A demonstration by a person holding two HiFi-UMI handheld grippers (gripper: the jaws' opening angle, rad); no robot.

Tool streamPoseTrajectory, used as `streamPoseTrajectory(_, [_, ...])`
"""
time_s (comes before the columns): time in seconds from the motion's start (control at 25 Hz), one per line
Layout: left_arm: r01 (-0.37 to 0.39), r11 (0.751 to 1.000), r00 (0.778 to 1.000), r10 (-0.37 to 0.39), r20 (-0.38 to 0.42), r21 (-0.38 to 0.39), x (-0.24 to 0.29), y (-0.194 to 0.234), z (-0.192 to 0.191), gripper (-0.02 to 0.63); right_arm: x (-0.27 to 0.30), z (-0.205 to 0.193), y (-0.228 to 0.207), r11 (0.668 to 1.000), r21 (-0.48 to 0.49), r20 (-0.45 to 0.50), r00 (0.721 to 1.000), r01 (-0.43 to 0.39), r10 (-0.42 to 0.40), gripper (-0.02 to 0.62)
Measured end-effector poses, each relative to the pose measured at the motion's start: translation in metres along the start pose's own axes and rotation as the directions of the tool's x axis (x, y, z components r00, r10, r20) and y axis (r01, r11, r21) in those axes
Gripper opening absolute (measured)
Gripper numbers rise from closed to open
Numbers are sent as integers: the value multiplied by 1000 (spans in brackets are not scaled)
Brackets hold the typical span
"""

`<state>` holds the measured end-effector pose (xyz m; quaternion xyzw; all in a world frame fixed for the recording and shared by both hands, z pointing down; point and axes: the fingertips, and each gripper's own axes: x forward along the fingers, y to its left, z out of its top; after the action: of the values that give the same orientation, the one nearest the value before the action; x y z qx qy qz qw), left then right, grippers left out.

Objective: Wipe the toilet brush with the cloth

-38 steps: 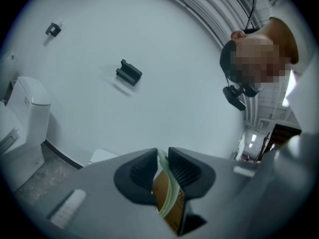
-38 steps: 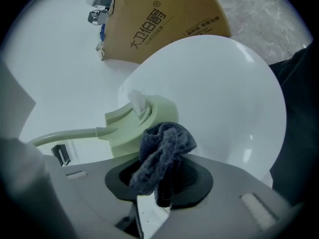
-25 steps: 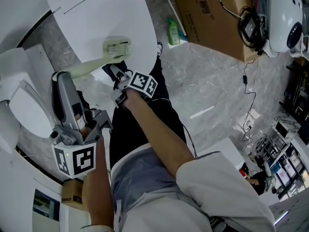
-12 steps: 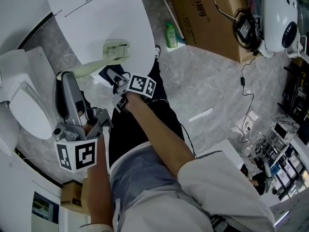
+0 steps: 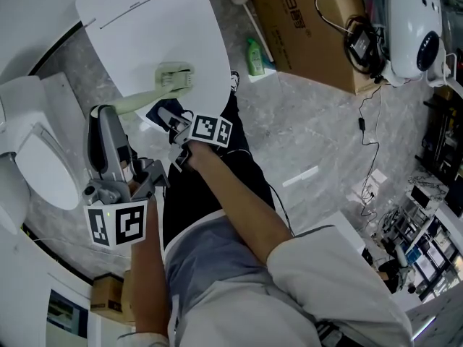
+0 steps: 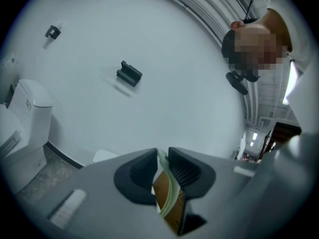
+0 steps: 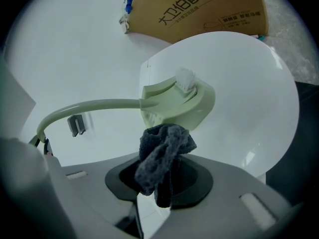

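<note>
Left gripper: the left gripper (image 5: pixel 102 114) sits at the near left, with its marker cube towards the person. Its jaws are closed tightly on the end of the brush handle. In the left gripper view (image 6: pixel 160 159) the thin pale green strip is pinched between the two dark pads.

Toilet brush: the pale green toilet brush (image 5: pixel 176 76) runs from the left gripper up and to the right. Its curved handle ends in a flat head with a white tuft (image 7: pixel 185 78). The head lies over the near edge of the toilet lid. The handle also shows between the left jaws (image 6: pixel 169 188).

Right gripper: the right gripper (image 5: pixel 171 114) is just near the brush head, to the right of the left gripper. Its jaws are closed on the cloth (image 7: pixel 159 183).

Cloth: the dark blue cloth (image 7: pixel 164 143) stands up bunched out of the right jaws. Its top reaches the underside of the brush head. I cannot tell whether the two touch. From the head view it is a dark patch (image 5: pixel 160 110) just below the handle.

Toilet lid: the white oval toilet lid (image 5: pixel 159 27) is at the far left, beneath the brush head (image 7: pixel 239 83).

Second toilet: a second toilet (image 5: pixel 43 168) stands at the left edge with its seat showing.

Floor: the grey stone floor (image 5: pixel 318 136) carries a cardboard box (image 5: pixel 304 20) and a green bottle (image 5: pixel 255 53), both at the far side.
</note>
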<state>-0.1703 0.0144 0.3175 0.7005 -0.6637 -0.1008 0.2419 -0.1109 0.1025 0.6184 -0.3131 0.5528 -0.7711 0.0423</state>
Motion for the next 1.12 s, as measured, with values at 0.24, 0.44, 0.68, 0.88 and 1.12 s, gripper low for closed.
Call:
streamPoseTrajectory(0.24, [-1, 1000, 1000, 1, -6, 5, -3, 0, 1, 0, -3, -6, 12, 999, -37, -23, 1000, -6, 5, 109])
streamPoseTrajectory(0.44, [-3, 1000, 1000, 3, -8, 7, -4, -1, 1, 0, -3, -7, 21, 997, -79, -46, 999, -16, 12, 109])
streamPoseTrajectory(0.68, [-3, 1000, 1000, 3, -11, 12, -5, -1, 0, 0, 1, -6, 35, 991, -129, -65, 997, -41, 33, 109])
streamPoseTrajectory(0.88, [-3, 1000, 1000, 3, -13, 15, -4, -1, 1, 0, 7, 1, 43, 988, -148, -65, 997, -51, 42, 109])
streamPoseTrajectory(1.12, [-4, 1000, 1000, 5, -16, 18, -3, -3, 1, 0, 4, 5, 39, 985, -171, -80, 997, -32, 18, 109])
